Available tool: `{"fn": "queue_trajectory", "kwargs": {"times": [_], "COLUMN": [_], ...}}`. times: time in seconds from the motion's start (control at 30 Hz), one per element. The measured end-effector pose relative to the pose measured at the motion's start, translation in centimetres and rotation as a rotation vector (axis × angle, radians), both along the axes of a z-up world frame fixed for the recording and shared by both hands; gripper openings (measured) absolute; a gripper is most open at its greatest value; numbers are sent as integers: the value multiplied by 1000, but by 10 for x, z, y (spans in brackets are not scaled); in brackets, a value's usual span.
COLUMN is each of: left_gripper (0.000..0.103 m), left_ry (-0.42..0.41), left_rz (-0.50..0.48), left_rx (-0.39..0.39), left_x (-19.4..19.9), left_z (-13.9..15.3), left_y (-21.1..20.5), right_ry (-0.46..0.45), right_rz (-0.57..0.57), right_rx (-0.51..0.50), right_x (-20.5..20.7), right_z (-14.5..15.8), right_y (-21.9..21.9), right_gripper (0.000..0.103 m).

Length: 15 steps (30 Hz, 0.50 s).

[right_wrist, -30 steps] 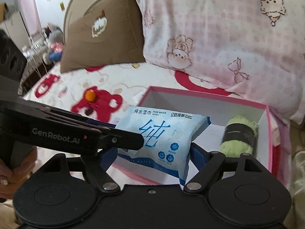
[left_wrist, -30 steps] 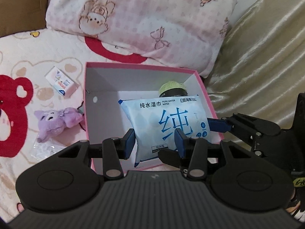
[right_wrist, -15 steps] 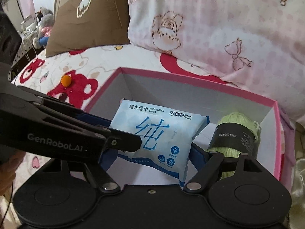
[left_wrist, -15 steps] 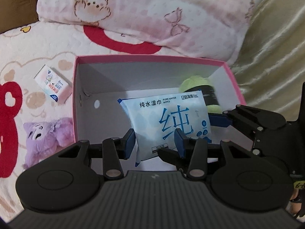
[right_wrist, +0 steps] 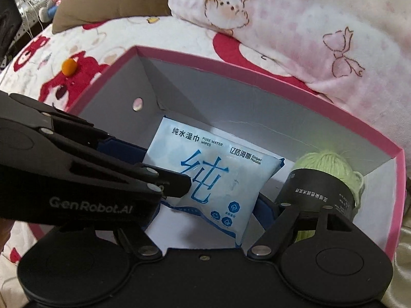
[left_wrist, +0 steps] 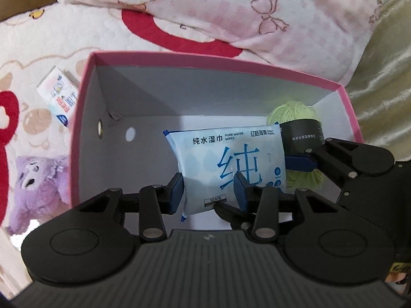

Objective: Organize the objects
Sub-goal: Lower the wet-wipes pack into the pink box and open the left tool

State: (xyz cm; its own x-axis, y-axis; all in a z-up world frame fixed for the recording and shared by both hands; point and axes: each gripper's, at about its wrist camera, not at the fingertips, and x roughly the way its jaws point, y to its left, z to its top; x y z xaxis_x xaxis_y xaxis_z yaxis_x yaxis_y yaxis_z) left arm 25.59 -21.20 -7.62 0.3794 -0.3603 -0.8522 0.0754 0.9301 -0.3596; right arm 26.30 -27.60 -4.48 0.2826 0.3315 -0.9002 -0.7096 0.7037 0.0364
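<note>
The wipes pack [left_wrist: 226,169] covered the box [left_wrist: 215,63] floor beneath it, and whether its lower edge touched that floor could not be told. In the right wrist view the left gripper [right_wrist: 164,179] masked the pack's left side. The green yarn ball [left_wrist: 292,110] was half hidden behind its dark label band [left_wrist: 301,138], whose print was too small to read. The purple plush toy [left_wrist: 38,182] was partly covered by the gripper body, and the small carton [left_wrist: 60,97] sat partly behind the box wall. Items in the far corner [right_wrist: 43,0] stayed blurred.
</note>
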Motion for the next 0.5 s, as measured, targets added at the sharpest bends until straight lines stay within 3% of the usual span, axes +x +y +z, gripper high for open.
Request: {"fn": "queue_trajectory", "kwargs": {"times": [0.3,0.5], "left_gripper": [37,37], "left_ry": [12,11], "left_rz": [9,12], "left_rx": [29,-1], "left_x": [8,13], "left_z": [-17,-22], "left_y": [-7,-14], "right_ry": [-2,-33], "right_rz": [-3,-9], "right_rx": [-31,-69], "right_x": [7,6], "right_z": [-5,-10], "right_y": [-4,-2], "right_gripper": [77,58]}}
